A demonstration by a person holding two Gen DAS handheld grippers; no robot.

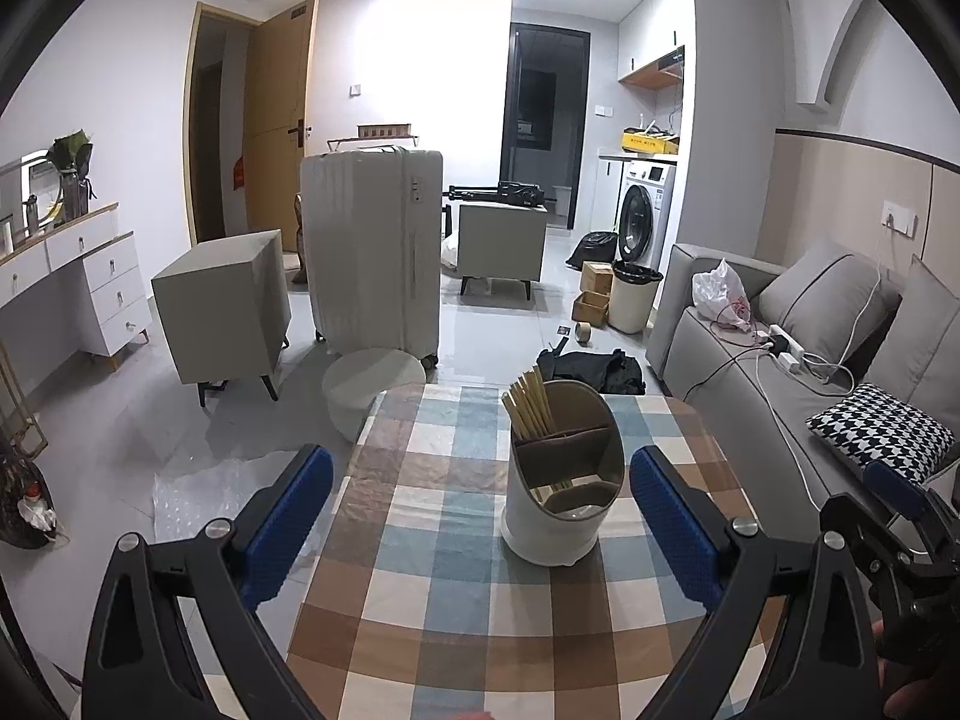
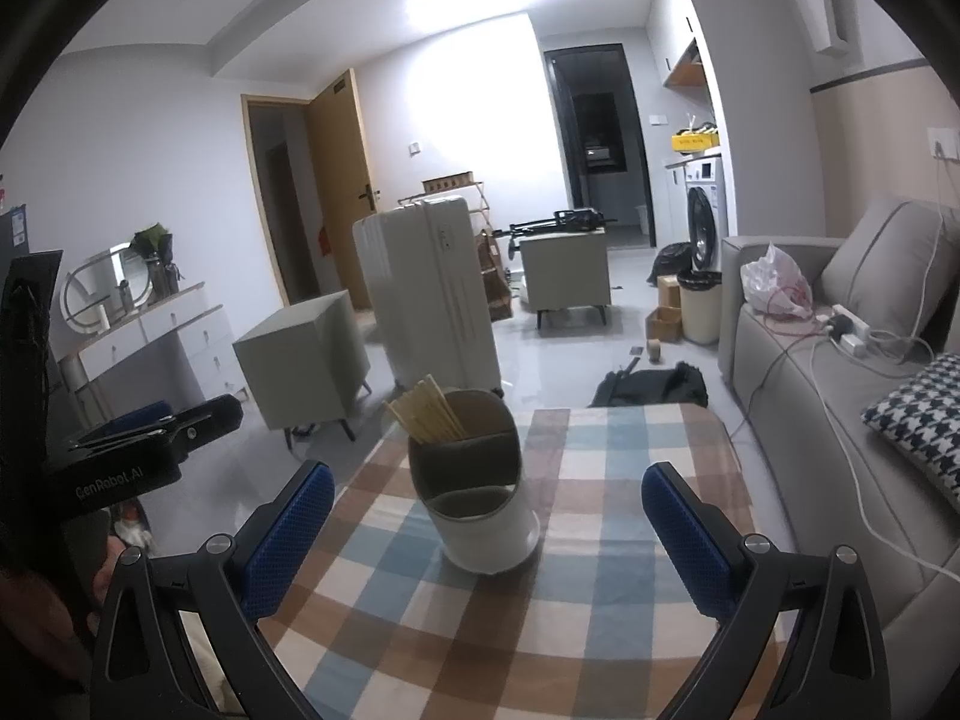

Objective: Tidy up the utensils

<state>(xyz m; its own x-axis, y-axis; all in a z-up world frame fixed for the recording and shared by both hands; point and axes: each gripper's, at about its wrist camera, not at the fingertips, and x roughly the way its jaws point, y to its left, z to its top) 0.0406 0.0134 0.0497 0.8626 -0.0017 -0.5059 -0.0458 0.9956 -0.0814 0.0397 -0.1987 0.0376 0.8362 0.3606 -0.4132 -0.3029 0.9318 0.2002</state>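
Observation:
A white utensil holder (image 1: 561,516) (image 2: 483,531) with brown inner dividers stands on the checked tablecloth (image 1: 432,600) (image 2: 528,612). Several wooden chopsticks (image 1: 529,405) (image 2: 426,408) stick out of its back compartment; the front compartments look empty. My left gripper (image 1: 480,474) hovers open above the table, the holder standing just ahead between its blue pads. My right gripper (image 2: 487,495) is open too, empty, with the holder ahead between its fingers. The right gripper's tip (image 1: 888,486) shows at the left wrist view's right edge, and the left gripper's body (image 2: 144,438) at the right wrist view's left edge.
Beyond the table's far edge are a round white stool (image 1: 372,390), a large pale suitcase (image 1: 372,252), grey cube cabinets (image 1: 225,306) and a black bag (image 1: 594,369) on the floor. A grey sofa (image 1: 810,360) with cushions and cables runs along the right.

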